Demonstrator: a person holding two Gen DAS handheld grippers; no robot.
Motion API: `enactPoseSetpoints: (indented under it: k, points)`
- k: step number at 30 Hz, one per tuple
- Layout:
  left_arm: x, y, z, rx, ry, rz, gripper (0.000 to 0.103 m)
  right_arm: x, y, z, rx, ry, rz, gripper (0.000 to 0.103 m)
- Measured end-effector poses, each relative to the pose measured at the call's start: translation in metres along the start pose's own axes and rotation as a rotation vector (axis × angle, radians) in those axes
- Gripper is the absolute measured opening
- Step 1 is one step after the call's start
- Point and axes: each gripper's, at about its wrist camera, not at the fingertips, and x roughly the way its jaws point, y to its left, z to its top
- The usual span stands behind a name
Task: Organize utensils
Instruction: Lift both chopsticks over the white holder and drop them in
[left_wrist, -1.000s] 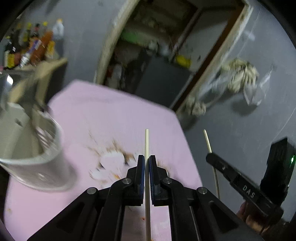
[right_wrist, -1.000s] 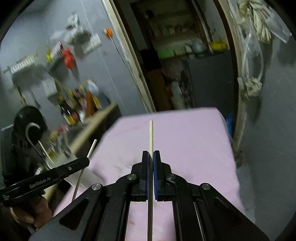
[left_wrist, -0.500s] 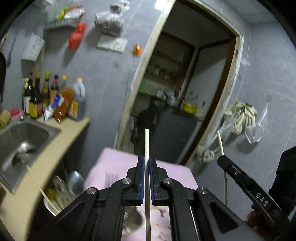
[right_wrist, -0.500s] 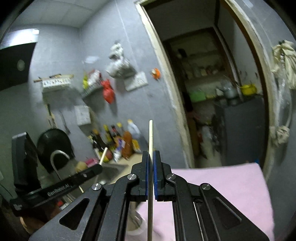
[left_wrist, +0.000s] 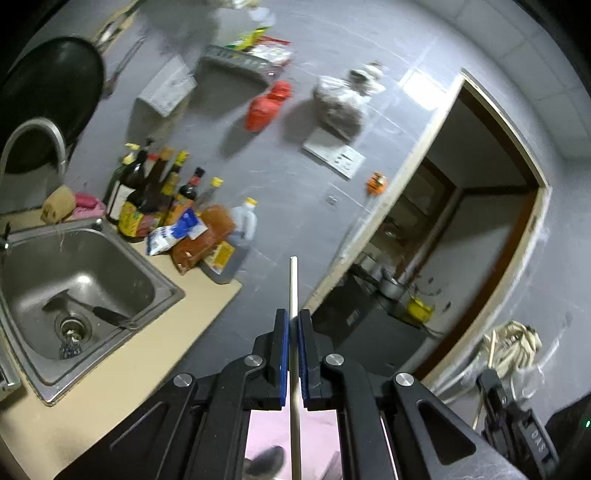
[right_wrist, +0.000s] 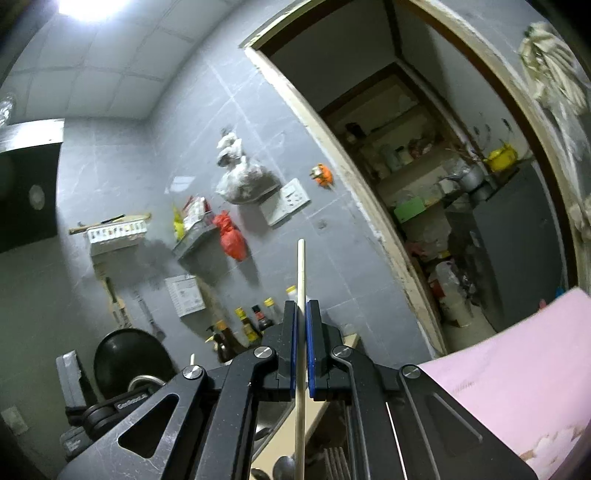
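Each claw is clamped on one chopstick: the left claw (left_wrist: 291, 325) grips a chopstick (left_wrist: 293, 288) running straight ahead between its blue pads, and the right claw (right_wrist: 301, 317) grips another chopstick (right_wrist: 301, 273) the same way, likely for carrying both. Below and left of the left claw lies the sink (left_wrist: 162, 295), bottles (left_wrist: 155, 199) beyond it.

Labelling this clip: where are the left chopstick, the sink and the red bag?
left chopstick (left_wrist: 293, 284), left wrist view, shaft above the tongs.
sink (left_wrist: 85, 266), left wrist view, basin floor.
red bag (right_wrist: 232, 240), right wrist view, its middle.

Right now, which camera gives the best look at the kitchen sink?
The left wrist view: the steel sink shows whole, with basin, drain and a utensil lying inside. In the right wrist view only a sliver of it shows under the gripper, hidden otherwise.
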Motion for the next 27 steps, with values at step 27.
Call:
enactPoseSetpoints:
  k: [27]
  points:
    - [0.011, 0.010, -0.074, 0.141, -0.141, 0.102, 0.005, 0.001, -0.029, -0.059, -0.098, -0.011, -0.149, 0.004]
